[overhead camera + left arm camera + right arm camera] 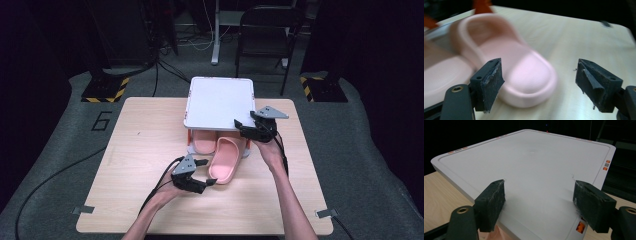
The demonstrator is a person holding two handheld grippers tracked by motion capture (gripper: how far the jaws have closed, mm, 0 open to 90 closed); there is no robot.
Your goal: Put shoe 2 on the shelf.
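high view: a pink slipper (225, 161) lies near the middle of the counter (140, 165), toe under a white two-tier rack (218, 101) towards the far edge, where a second slipper (203, 142) sits. left gripper (196, 176) is just beside its heel, fingers (489, 82) spread, empty. right gripper (254, 127) hovers at the rack's near right corner, fingers (492, 203) also spread. the slipper looks light, soft, springy foam; pinching its side wall or strap seems best.

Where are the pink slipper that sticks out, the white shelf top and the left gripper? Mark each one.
pink slipper (223, 161): high view, on its insole.
white shelf top (218, 101): high view, middle of its flat surface.
left gripper (206, 172): high view, between its fingertips.
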